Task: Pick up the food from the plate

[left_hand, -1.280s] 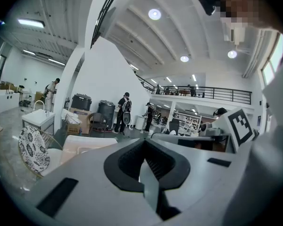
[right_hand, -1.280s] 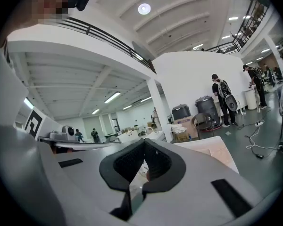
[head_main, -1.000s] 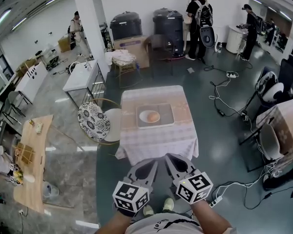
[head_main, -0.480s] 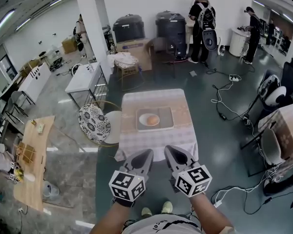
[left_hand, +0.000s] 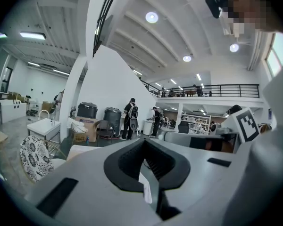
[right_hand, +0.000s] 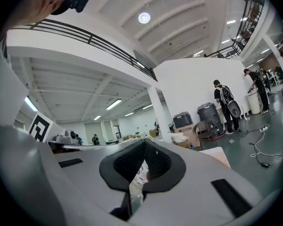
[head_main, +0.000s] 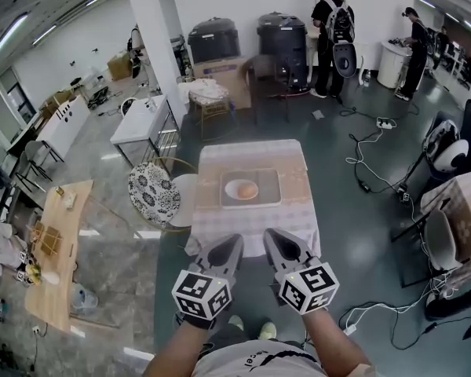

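A small table [head_main: 251, 214] with a pale checked cloth stands a few steps ahead of me. A grey tray [head_main: 270, 187] rests on it and carries a white plate [head_main: 232, 190]. One round orange-brown piece of food [head_main: 247, 188] lies on the plate. My left gripper [head_main: 234, 247] and right gripper [head_main: 272, 239] hang side by side in the air short of the table's near edge. Both are shut with nothing between the jaws. In the left gripper view the left gripper [left_hand: 144, 144] points over the room. The right gripper [right_hand: 144, 145] shows the same in the right gripper view.
A chair with a patterned cushion [head_main: 151, 195] and a white stool [head_main: 183, 198] stand against the table's left side. Cables and a power strip [head_main: 386, 122] lie on the floor to the right. A white pillar [head_main: 161, 45], black bins [head_main: 281, 38] and two people [head_main: 334, 22] are behind.
The head view has shifted slightly and both grippers sit a little higher in it. They stay shut and side by side, and the food has not moved.
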A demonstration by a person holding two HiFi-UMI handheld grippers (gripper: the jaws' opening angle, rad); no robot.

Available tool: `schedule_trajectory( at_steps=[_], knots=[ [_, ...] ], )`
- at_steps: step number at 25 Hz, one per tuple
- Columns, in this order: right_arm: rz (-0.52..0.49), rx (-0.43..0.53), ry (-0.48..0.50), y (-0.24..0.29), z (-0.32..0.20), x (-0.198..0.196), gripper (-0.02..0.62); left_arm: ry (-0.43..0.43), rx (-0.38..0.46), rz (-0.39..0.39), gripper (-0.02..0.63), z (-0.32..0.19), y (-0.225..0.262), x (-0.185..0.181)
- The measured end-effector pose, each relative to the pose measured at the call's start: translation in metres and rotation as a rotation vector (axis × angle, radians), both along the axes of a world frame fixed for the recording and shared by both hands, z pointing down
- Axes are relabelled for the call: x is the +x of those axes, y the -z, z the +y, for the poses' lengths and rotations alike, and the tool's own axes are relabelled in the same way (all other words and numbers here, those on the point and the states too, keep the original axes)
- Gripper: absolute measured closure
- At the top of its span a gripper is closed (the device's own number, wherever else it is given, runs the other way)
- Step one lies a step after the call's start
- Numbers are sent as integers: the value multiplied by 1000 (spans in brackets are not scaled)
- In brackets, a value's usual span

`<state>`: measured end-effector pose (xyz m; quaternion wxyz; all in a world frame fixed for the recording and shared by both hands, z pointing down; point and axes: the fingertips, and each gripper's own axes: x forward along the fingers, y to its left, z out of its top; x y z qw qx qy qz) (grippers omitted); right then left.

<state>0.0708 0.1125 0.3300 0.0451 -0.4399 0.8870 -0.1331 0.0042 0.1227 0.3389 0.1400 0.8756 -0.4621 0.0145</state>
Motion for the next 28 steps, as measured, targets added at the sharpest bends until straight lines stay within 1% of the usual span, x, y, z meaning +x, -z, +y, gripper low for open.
schedule_trajectory(
  at_steps=[7, 12, 18, 28],
  knots=[
    [12, -9, -4, -8, -19, -1, 581, 6, -6, 12, 601, -21, -8, -3],
    [30, -23, -21, -15, -51, -5, 581, -10, -2, 17, 601, -55, -16, -2],
    [47, -38, -48, -26, -109, -18, 581, -42, -9, 18, 600, -115, -30, -11],
    [72, -80, -144, -43, -212, -44, 581, -121, -32, -4, 601, -225, -55, -37]
  ],
)
